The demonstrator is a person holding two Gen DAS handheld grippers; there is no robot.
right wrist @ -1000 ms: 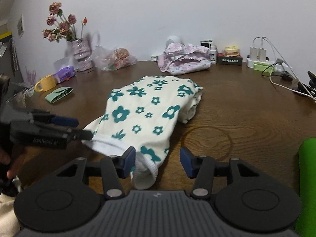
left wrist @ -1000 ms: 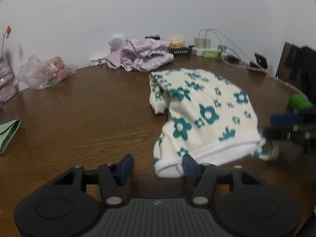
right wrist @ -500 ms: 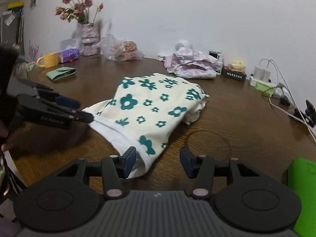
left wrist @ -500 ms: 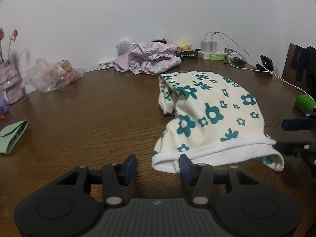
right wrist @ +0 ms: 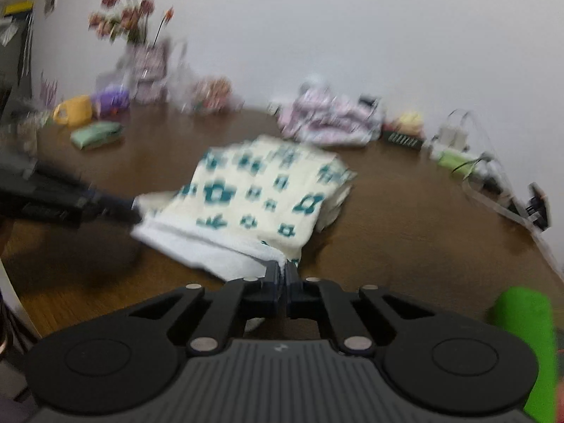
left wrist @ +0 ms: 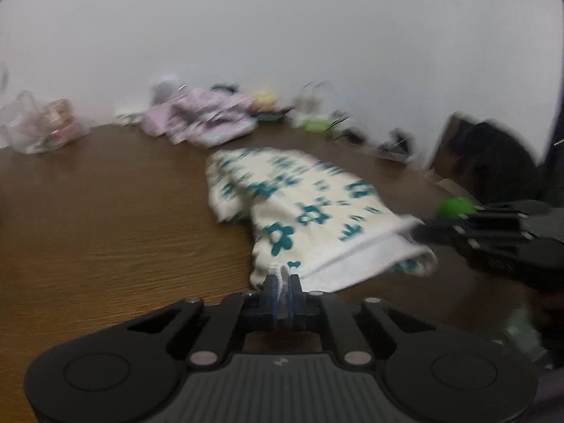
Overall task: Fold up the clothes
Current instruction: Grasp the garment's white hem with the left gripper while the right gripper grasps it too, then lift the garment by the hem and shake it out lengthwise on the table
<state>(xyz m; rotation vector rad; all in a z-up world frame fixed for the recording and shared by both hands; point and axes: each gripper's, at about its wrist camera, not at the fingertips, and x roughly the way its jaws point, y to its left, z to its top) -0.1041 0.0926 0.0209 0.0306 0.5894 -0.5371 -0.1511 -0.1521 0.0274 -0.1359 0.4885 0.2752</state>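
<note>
Cream knit printed with teal flowers, the garment [left wrist: 310,208] lies partly doubled on the brown wooden tabletop [left wrist: 105,218], its white ribbed hem [left wrist: 352,257] facing the person. Both frames are blurred, so fine detail is uncertain. The left tongs [left wrist: 281,283] are pressed together on one corner of that hem, a little white cloth showing between the blue pads. The right tongs [right wrist: 282,271] are likewise clamped on the opposite hem corner, and the edge between the two grips hangs slack and slightly raised off the wood.

By its look the cloth is light, soft and limp: it will sag between two held points and drag its far end along the wood rather than keep any shape. The ribbed hem is the thickest, firmest part, so the corners are a sound place to pinch; a grip on a single thin layer further in would probably slip or pull only the top ply. Whether each pinch holds both layers cannot be told.

Farther back, near the wall, sits a pile of pink floral clothes [right wrist: 328,123].
</note>
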